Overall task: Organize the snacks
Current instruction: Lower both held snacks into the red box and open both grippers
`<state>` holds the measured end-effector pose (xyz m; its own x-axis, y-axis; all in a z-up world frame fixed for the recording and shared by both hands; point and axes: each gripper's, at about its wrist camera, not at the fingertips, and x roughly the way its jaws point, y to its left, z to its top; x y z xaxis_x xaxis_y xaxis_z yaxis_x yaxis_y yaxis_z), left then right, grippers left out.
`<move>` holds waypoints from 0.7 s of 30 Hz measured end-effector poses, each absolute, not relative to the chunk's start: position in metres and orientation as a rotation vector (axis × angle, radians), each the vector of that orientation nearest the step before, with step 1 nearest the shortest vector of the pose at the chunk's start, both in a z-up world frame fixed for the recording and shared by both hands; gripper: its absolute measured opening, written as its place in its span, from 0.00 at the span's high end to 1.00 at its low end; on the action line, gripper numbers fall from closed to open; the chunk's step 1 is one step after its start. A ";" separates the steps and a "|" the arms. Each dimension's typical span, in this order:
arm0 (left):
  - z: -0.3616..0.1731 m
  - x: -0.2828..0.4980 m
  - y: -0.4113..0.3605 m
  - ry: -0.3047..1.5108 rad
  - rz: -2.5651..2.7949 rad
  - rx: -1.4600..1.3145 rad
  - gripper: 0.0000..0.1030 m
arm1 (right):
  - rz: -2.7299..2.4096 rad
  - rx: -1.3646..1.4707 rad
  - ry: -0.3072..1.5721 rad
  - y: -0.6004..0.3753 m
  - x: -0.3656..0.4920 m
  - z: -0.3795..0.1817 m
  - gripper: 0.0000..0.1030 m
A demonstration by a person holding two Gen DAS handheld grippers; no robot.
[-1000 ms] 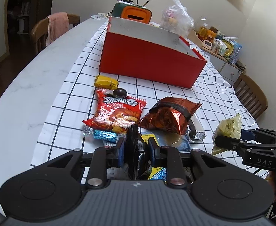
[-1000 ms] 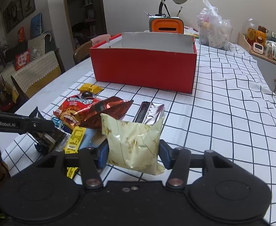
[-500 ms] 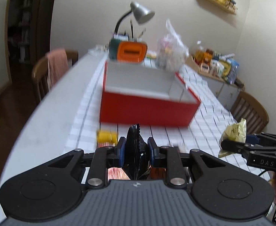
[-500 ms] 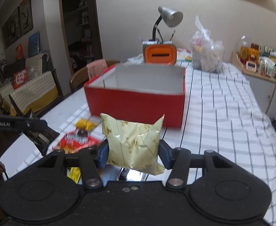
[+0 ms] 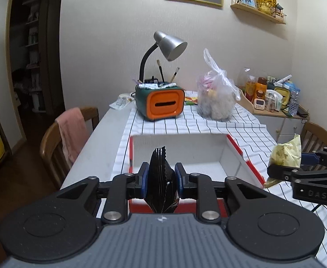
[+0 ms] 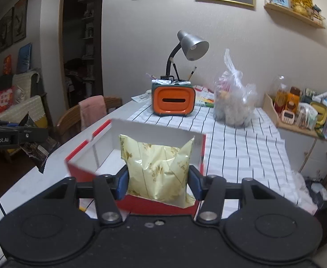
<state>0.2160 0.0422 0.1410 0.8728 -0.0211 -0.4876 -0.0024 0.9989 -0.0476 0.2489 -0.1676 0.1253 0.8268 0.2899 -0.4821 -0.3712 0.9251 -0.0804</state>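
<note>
The left gripper (image 5: 161, 176) is nearly closed, its blue pads pinching a black crinkle-edged snack packet (image 5: 162, 183) that stands upright between them, edge-on to the camera. Straight ahead of and below its fingertips lies the red box (image 5: 245, 159), whose white inside shows bare in this view. The right gripper (image 6: 158, 179) stands about half open, clamped on a puffy pale-yellow snack bag (image 6: 156, 169) that fills the gap between its pads; the same box (image 6: 79, 151) sits just beyond and under that bag, with a cardboard divider visible near its left wall, a detail the left view does not give. Each camera catches the other tool from the side: the left view shows the right gripper (image 5: 284, 167) at its right edge with the yellow bag (image 5: 286, 154) sticking up from it, and the right view shows the left gripper (image 6: 33, 135) at its left edge, the black packet (image 6: 37, 149) hanging down below the fingers over the table edge. Beyond the box, ahead of both tools, stand an orange-fronted organiser (image 5: 163, 105), a desk lamp (image 5: 170, 44) and a knotted clear plastic bag (image 5: 216, 98) on the checked tablecloth (image 6: 241, 147).
</note>
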 end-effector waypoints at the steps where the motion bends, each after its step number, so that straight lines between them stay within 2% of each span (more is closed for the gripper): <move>1: 0.140 0.226 0.042 0.512 -0.011 -0.048 0.77 | 0.339 -0.182 0.486 -0.164 0.259 0.125 0.48; 11: 0.107 0.304 0.036 0.578 0.022 0.009 0.77 | 0.314 -0.233 0.618 -0.137 0.349 0.090 0.48; 21: 0.064 0.346 0.022 0.715 0.015 0.081 0.77 | 0.343 -0.258 0.756 -0.117 0.394 0.050 0.48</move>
